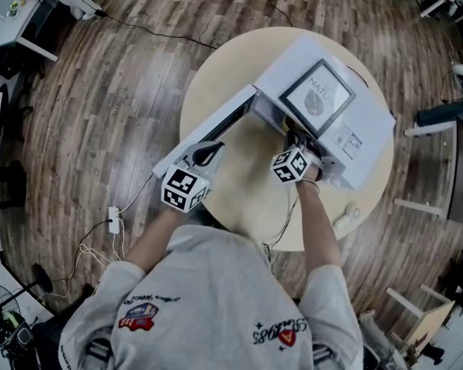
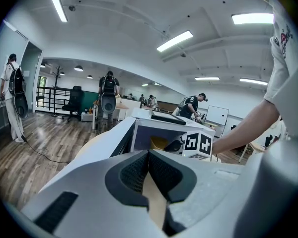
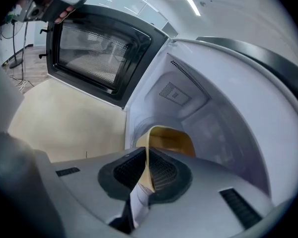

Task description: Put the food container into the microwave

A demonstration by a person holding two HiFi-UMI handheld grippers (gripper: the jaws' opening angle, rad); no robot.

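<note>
Container [image 3: 171,139] is in the microwave [image 3: 203,88] mouth, its rim pinched tight in the right gripper's [image 3: 148,157] fingers [image 3: 131,171]. Left gripper [image 2: 148,155], fingers closed on nothing, hovers beside the open door [image 1: 216,126] over the table [image 1: 239,179].

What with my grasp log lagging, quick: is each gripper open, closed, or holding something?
Left gripper: closed, nothing between its jaws.
Right gripper: closed on the rim of the food container, inside the microwave.
</note>
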